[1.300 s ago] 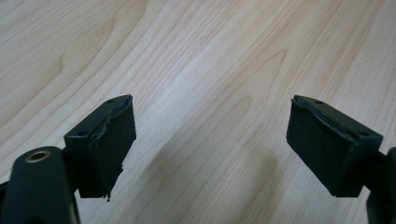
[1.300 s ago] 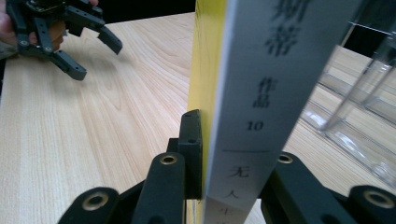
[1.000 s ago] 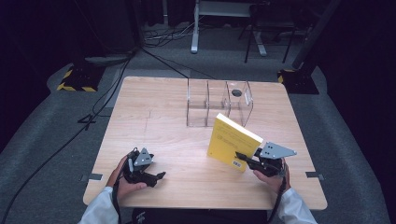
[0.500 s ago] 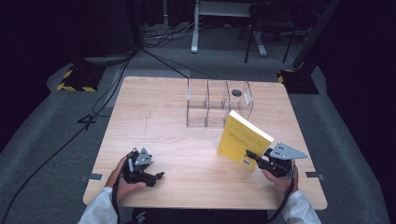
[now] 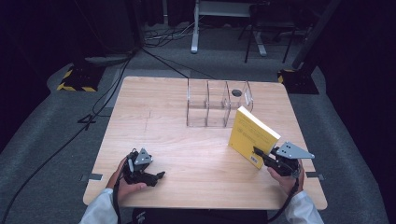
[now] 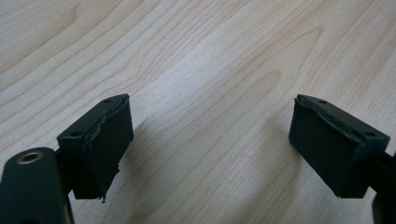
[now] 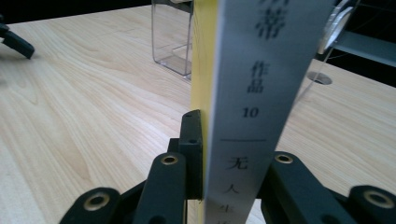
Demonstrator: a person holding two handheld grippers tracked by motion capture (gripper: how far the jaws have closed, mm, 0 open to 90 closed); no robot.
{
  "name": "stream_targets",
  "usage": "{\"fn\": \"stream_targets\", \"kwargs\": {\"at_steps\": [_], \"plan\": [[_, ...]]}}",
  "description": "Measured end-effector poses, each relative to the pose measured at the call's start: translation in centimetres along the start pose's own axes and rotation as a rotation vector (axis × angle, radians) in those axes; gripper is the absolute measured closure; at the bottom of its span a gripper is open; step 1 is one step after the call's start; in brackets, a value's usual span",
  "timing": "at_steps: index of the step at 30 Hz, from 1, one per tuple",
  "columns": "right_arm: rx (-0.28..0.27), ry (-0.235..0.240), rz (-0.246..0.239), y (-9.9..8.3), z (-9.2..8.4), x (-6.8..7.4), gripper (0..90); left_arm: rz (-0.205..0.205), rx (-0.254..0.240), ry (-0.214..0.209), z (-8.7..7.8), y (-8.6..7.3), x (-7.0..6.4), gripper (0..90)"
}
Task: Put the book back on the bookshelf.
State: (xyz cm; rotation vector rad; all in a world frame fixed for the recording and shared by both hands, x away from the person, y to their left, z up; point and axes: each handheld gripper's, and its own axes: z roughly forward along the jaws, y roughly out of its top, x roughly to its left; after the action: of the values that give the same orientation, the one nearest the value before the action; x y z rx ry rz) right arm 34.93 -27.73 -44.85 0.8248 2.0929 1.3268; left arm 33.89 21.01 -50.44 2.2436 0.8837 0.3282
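A yellow book with a grey spine stands tilted above the right side of the wooden table, its far top corner toward the clear rack. My right gripper is shut on its near lower end, one jaw on each cover. The clear acrylic rack with upright dividers stands at the back middle of the table, just behind the book. My left gripper rests at the front left, open, with bare wood between its pads.
A round hole in the tabletop lies behind the rack. Dark floor, cables and stand legs surround the table. The left gripper's jaw tip shows far off in the right gripper view.
My right gripper has carried the yellow book to the right, away from the table's middle. The left gripper has stayed where it was.
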Motion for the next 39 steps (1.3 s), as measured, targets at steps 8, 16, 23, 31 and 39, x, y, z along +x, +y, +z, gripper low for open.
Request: {"fn": "stream_targets", "kwargs": {"at_steps": [8, 16, 23, 31, 39], "plan": [[-0.001, -0.036, 0.009, 0.1, -0.3, -0.2, 76.6, -0.011, -0.004, 0.014, 0.1, 0.1, -0.1, 14.4], [-0.019, -0.076, 0.036, 0.3, -0.5, -0.7, 76.6, -0.011, -0.004, 0.014, 0.1, 0.1, -0.1, 14.4], [-0.035, -0.09, 0.049, 0.8, -0.4, -1.0, 76.5, -0.011, -0.004, 0.014, 0.1, 0.1, -0.1, 14.4], [-0.062, -0.108, 0.066, 1.8, 0.1, -1.1, 76.6, -0.011, -0.003, 0.014, 0.1, 0.1, -0.1, 14.4], [-0.054, -0.137, 0.074, 2.5, 0.9, -1.3, 76.6, -0.011, -0.003, 0.014, 0.1, 0.1, -0.1, 14.4]]}}
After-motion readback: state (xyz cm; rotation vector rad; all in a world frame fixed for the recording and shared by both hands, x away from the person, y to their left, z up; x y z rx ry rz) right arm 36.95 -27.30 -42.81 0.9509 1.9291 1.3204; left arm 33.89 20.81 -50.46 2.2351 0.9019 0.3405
